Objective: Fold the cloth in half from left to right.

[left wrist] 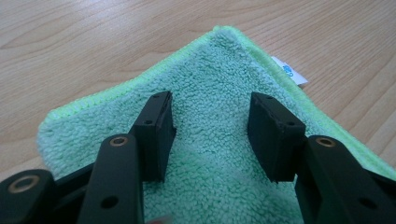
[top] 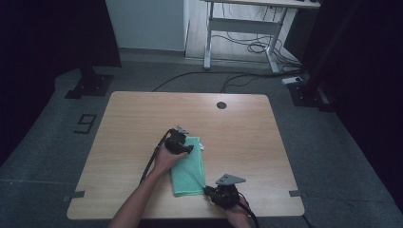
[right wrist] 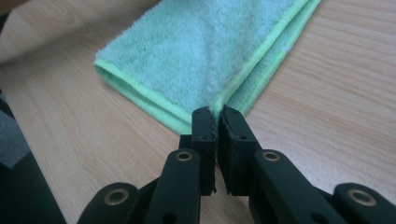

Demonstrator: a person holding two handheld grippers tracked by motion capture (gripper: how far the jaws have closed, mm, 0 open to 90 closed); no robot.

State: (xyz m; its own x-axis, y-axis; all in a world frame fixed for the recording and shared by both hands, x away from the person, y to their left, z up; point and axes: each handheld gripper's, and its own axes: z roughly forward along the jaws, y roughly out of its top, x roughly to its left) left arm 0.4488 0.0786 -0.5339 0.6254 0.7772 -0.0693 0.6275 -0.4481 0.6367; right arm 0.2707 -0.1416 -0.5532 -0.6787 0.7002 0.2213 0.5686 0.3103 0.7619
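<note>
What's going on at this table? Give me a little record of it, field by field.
Work in hand: handling a folded green cloth on a wooden table
Cloth: fluffy, brighter green edging, white label at one edge
Left gripper: jaws apart, resting on the cloth near a far corner, not pinching it
Right gripper: jaws shut on the cloth's near corner, at the stitched edge
Hands: a person's hand holds each gripper, coming in from the near side
Table: a dark round hole near its far edge
</note>
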